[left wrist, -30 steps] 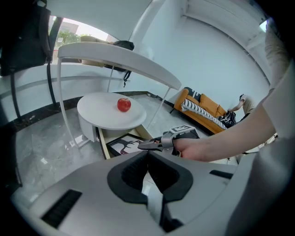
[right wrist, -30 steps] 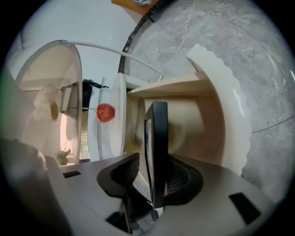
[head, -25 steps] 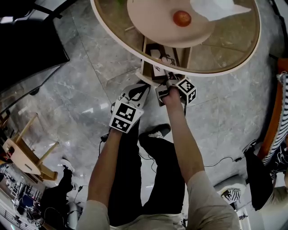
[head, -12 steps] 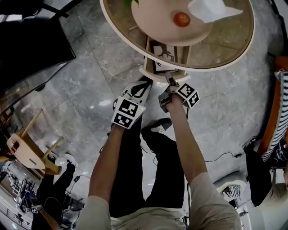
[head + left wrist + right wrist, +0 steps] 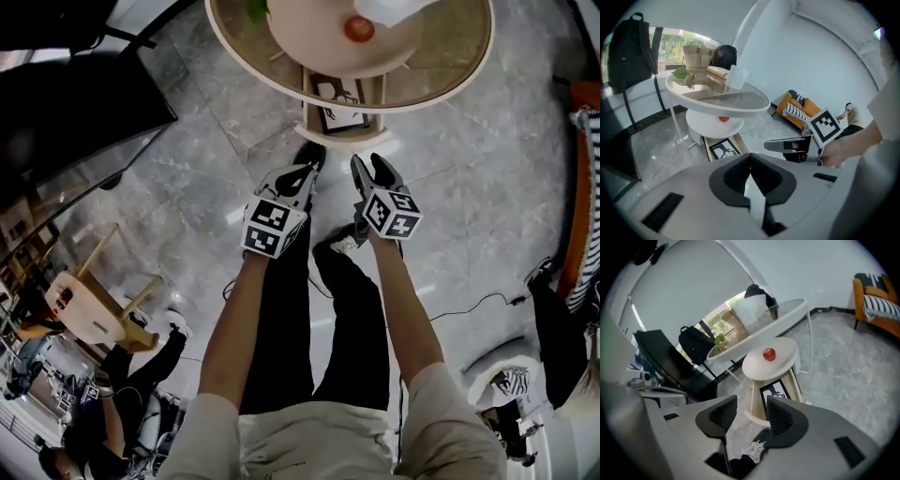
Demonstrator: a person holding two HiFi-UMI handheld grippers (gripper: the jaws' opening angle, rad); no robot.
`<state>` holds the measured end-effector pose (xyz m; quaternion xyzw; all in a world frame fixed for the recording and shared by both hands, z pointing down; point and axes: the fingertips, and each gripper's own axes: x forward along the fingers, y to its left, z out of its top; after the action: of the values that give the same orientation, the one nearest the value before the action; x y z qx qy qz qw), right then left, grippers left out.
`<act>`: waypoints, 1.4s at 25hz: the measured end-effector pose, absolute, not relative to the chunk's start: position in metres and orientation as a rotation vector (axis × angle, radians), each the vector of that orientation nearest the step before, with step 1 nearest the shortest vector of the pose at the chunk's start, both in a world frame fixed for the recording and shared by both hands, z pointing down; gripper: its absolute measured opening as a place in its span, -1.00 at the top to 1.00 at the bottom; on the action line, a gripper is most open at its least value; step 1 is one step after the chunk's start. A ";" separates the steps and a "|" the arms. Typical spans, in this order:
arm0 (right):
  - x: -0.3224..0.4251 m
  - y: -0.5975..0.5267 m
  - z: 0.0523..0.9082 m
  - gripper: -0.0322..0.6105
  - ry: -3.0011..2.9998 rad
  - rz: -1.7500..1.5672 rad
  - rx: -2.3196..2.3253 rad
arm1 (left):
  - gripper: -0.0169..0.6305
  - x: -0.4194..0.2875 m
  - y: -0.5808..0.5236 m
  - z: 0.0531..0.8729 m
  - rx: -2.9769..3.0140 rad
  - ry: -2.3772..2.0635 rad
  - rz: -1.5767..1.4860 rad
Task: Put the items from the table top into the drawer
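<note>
Both hands have drawn back from the open drawer and lifted toward the head camera since a second ago, and neither carries anything. At this moment the left claw is clenched, its two pads meeting at the tips with nothing caught between them. The right claw is released and empty. Its jaws have just been narrowing, yet a clear gap remains, and a dark shoe and the grey marble floor show through it. The pair hang side by side above that floor, well apart from the furniture.

Ahead of them the drawer stands pulled out beneath the round worktop, with a black-and-white picture lying flat inside. A red fruit sits on the cream lower tier just above the drawer, under the glass top. A white tissue rests on the glass, and a green leaf lies near the opposite rim. A paper bag shows at the worktop's far side. A black backpack hangs to the left, and an orange chair with a striped cushion stands off to the right.
</note>
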<state>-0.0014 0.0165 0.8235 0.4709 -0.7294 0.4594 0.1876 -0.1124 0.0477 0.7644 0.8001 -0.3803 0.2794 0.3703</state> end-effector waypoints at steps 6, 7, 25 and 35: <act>0.010 0.028 0.739 0.28 -2.077 0.943 1.228 | 0.88 -0.109 0.054 0.702 2.002 -1.052 0.693; 0.011 0.031 0.722 0.33 -2.080 0.909 1.222 | 0.88 -0.106 0.056 0.690 1.998 -1.055 0.685; -0.004 0.037 0.572 0.79 -2.088 0.931 1.263 | 0.88 -0.112 0.045 0.544 2.030 -1.103 0.612; -0.019 -0.003 0.583 0.79 -2.124 0.924 1.274 | 0.88 -0.127 0.012 0.568 1.995 -1.160 0.582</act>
<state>-0.0187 -0.0033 0.5834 0.4671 -0.7786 0.3387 0.2467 -0.1269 0.0124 0.5684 0.7783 -0.4525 0.2271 0.3714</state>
